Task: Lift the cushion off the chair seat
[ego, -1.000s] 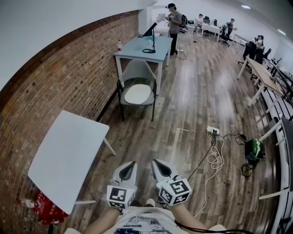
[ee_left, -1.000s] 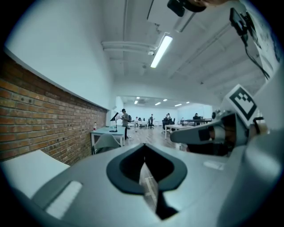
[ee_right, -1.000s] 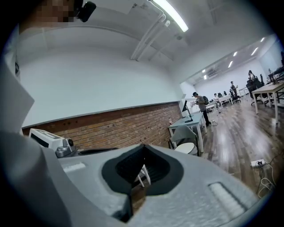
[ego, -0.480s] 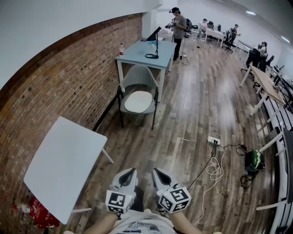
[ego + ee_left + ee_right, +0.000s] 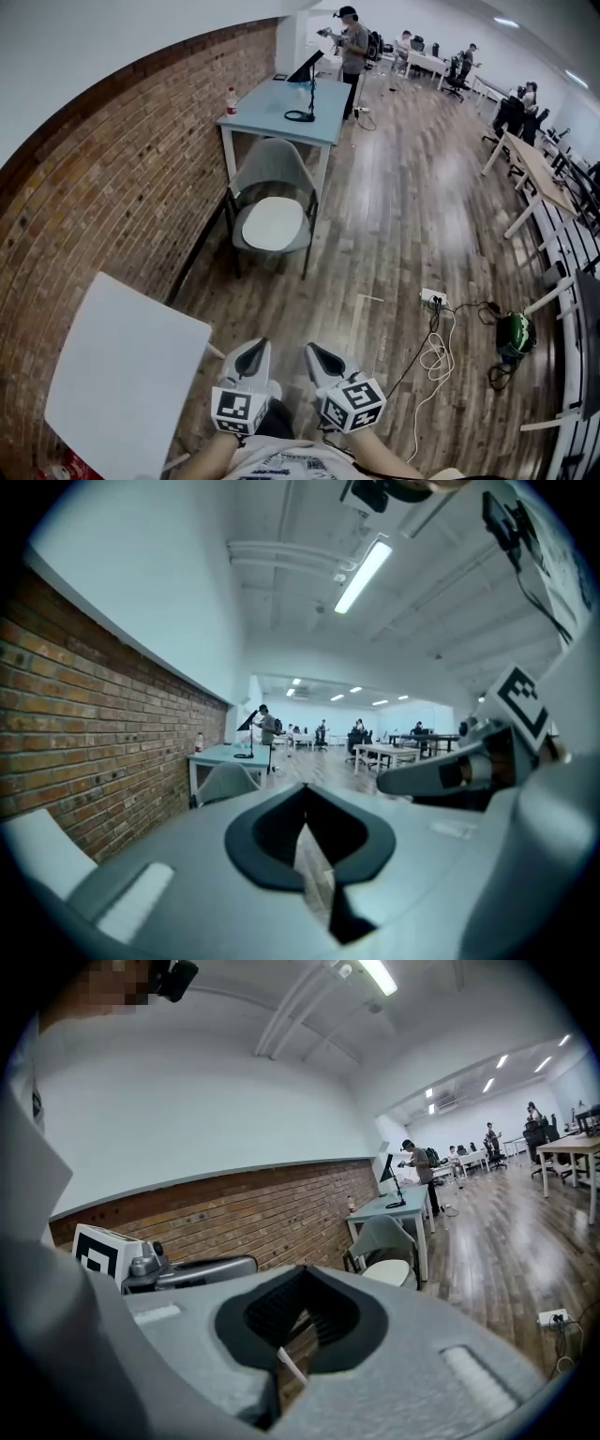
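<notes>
Left gripper [image 5: 251, 356]: jaws together at the tips, nothing between them. Right gripper [image 5: 321, 358]: the same, tips met, empty. You hold both low and close to your body, side by side and just apart, noses pointing to 12 o'clock, marker cubes toward you. Your bare forearms come in from 6 o'clock.

The white oval cushion [image 5: 272, 223] lies flat on the seat of the grey shell chair with dark legs [image 5: 270, 164], at 12 o'clock, well apart from both grippers. Nothing touches it.

Room to move:
- The plank wood floor [image 5: 403, 225] is open between your grippers and the chair.
- At 9 to 10 o'clock, the white square tabletop [image 5: 122, 375]; its near corner reaches close beside the left gripper.
- The red brick wall [image 5: 112, 187] runs along your left, from 9 o'clock up to 11.
- The chair sits with its back to the front edge of the light blue rectangular table [image 5: 272, 105], which stands against the wall; a small bottle [image 5: 232, 99] is on its wall-side corner.
- At 2 o'clock, a white power strip [image 5: 433, 296] and a loose white cable [image 5: 429, 354] on the floor, and a dark green rounded object [image 5: 512, 335] past them.
- Along the right edge, at 1 to 3 o'clock, long pale desks [image 5: 530, 164].
- At 12 o'clock beyond the blue table, a person in dark clothes [image 5: 352, 42] stands.
</notes>
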### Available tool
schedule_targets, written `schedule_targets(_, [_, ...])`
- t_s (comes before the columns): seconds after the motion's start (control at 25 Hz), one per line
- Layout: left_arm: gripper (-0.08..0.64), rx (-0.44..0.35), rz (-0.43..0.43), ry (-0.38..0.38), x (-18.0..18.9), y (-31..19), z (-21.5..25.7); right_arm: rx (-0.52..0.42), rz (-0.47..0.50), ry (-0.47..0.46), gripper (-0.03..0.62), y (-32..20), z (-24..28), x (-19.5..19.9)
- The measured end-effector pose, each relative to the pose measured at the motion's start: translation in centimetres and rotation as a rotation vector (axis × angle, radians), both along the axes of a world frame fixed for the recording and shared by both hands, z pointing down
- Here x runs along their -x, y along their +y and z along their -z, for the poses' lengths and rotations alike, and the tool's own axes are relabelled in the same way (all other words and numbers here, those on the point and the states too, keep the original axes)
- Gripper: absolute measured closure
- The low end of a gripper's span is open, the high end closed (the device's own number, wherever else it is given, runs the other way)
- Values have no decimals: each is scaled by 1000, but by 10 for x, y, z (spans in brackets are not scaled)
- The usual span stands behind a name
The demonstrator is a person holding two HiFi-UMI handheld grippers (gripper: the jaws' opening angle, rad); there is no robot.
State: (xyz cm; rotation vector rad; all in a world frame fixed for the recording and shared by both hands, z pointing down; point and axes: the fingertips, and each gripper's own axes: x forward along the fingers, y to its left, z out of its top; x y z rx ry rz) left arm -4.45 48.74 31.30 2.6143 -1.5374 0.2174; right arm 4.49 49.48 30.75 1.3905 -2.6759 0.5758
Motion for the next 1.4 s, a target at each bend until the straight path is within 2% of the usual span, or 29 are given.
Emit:
schedule_targets(0.32, [568,4,18,4,55,-114,6,15,-14,16,594,-113,-1,47])
schedule_targets(0.68, [568,2,27,1,91,-191,7,0,-31,37,594,-193,2,79])
schedule_targets(0.88, [568,-1,16,-4,95,-220,8,6,-46,37,594,-223,-2,81])
schedule_targets(1.12, [568,51,24,-3,94,-258,-15,26,-20,43,594,-259,-16,83])
schedule_targets(1.4, [568,100,44,-18,84,-326,-36,82,0,35,594,-330,-40,71])
